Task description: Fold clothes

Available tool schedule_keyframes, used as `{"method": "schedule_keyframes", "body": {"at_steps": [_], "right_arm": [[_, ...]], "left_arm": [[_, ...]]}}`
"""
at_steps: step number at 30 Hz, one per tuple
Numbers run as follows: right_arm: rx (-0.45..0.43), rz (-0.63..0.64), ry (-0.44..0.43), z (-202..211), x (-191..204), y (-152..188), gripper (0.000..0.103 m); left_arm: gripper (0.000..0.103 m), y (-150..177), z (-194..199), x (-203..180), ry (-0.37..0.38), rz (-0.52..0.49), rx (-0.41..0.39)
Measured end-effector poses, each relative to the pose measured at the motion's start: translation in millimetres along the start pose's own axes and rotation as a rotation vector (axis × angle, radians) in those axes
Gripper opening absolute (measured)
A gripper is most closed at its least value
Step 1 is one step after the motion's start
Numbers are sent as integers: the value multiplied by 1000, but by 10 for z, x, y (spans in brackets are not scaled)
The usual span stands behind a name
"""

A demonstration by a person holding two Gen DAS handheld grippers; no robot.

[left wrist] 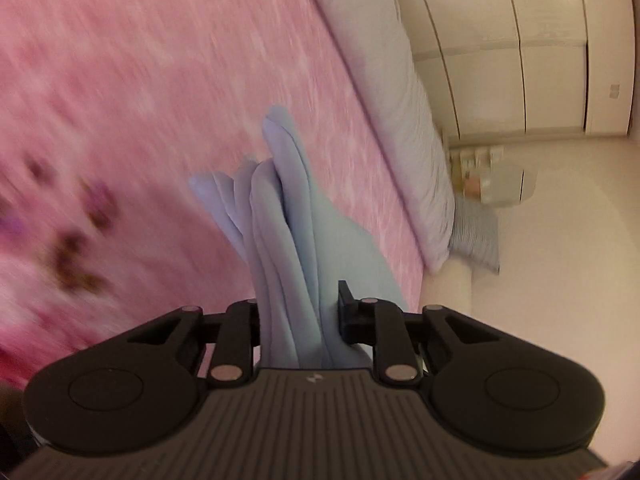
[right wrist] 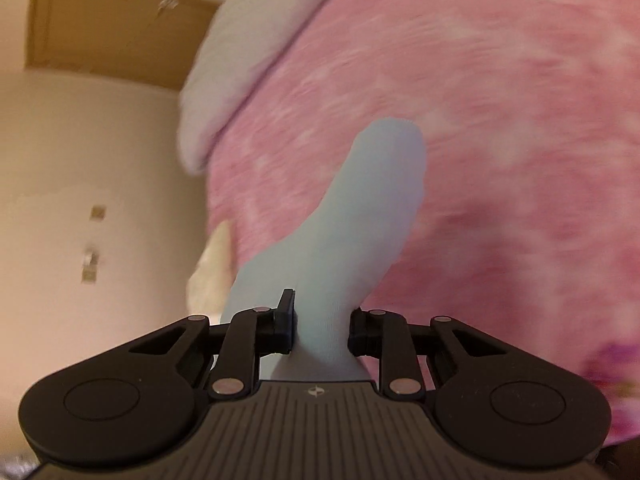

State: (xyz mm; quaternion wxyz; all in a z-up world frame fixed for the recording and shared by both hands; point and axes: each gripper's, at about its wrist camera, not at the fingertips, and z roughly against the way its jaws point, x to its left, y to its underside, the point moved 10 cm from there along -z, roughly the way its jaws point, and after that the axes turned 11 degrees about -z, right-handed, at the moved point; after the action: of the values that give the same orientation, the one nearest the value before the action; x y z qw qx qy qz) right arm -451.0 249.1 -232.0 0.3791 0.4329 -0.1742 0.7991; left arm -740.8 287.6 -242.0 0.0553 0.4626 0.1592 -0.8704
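in the left wrist view, the black two-finger left gripper (left wrist: 298, 312) sits at the bottom centre of the frame, its jaws closed in on a bunch of pale blue soft fabric garment (left wrist: 280, 216). the cloth fills the gap between the two fingers, and it runs up from them towards the middle of the frame in several long folds with rounded ends. behind it, a pink fuzzy blanket (left wrist: 140, 100) covers the left and centre of the frame, blurred, with dark purple and brown blotches at the lower left. a strip of light grey bedding (left wrist: 384, 92) edges the blanket along its right side. to the upper right stand cream wardrobe doors (left wrist: 520, 40), and a grey striped cushion (left wrist: 476, 236) lies at the middle right, on the pale floor (left wrist: 560, 300) beside the bed.

in the right wrist view, the black two-finger right gripper (right wrist: 322, 330) is at the bottom centre, pinched tight on a narrow neck of the same pale blue cloth (right wrist: 360, 208). the fabric widens above the fingers and ends in a rounded tip near the middle of the frame. the pink blanket (right wrist: 500, 120) fills the right side, the grey bedding (right wrist: 240, 48) sits at top centre, and a beige wall (right wrist: 80, 180) with a brown wooden door (right wrist: 108, 20) takes the left.
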Motion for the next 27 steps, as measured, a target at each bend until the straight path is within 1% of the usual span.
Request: {"method": "schedule_keyframes", "body": {"at_steps": [3,8,11,14,18,21,25,27], "right_arm": [[36,45,-24,-564,540,359,24],[35,68,-54,-1591,1399,997,24],[15,78,-74,-2200,1894,1349,24],[-11,91,-100,-2780,2346,1563,24],[-35,119,-93,-3383,2433,1511,24],[-53,141,-88,-3832,2489,1467,24],[-78,169,-80,-4429,2564,1407,24],[-90,183,-76,-4727,2602,1378,25]], "left_arm": [[18,-476,565,300,-13,1,-50],[18,-1526,1529,973,-27,-36,-64],[18,-2172,1968,1282,-42,-72,-56],[18,-2846,2312,1561,-55,-132,-63],[18,-3536,2474,1837,-59,-191,-97],[18,-3920,2440,2098,-58,-234,-129],[19,-4190,2209,2541,-71,-263,-133],[19,-4213,2079,2816,-87,-273,-118]]}}
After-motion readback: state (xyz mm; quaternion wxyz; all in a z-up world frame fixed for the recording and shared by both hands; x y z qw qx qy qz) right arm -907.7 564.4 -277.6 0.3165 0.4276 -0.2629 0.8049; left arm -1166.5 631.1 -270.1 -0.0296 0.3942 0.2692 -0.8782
